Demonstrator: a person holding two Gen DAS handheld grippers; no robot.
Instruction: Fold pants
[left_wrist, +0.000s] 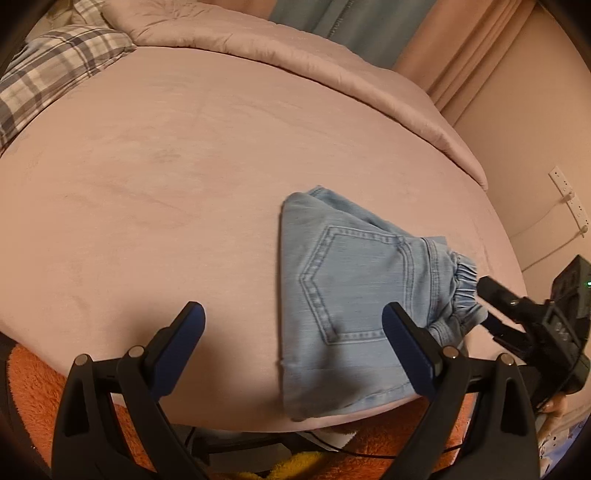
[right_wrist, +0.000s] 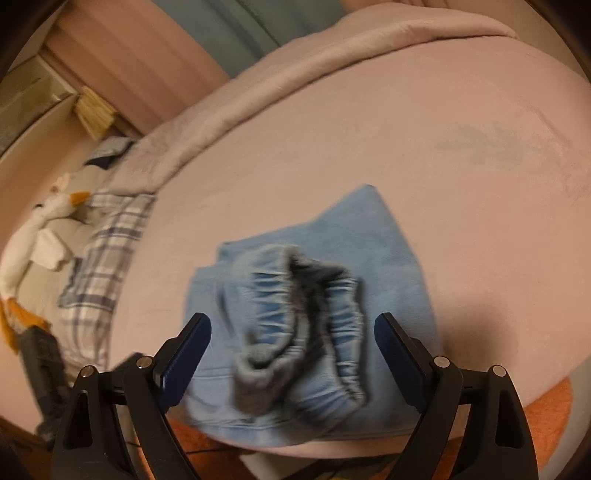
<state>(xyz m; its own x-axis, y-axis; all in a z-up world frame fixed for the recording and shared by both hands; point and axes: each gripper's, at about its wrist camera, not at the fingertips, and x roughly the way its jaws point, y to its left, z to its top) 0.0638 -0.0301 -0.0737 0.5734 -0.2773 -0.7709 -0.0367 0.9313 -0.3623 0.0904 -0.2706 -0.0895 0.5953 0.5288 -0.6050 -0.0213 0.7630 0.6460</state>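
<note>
Left wrist view: pants (left_wrist: 351, 295), light blue denim, lie folded into a compact packet on the pink bed (left_wrist: 166, 166) near its front edge, back pocket up, elastic waistband bunched toward the right. Left gripper (left_wrist: 291, 325) spread wide, nothing between its fingers; the right-hand finger overlaps the packet in the picture, contact not determinable. Right gripper (left_wrist: 491, 295) seen at the waistband end.

Right wrist view: right gripper (right_wrist: 291, 332) also spread wide, hovering over the gathered waistband; the pads press on nothing.

Handling (judgement): soft, limp, light; denim holds a crease fairly well but the layers can slide. Elastic waistband is thick and springy, likely to lift the top layer. Best hold: pinch all layers at a folded edge or corner, not the ruffled elastic.

Not resolved: right wrist view is motion-blurred; layer count unclear. Legs and hems hidden inside the fold. Packet's near edge reaches the bed's front edge, possibly overhanging it. Orange fabric (left_wrist: 33, 387) below is cut off by the frame.
</note>
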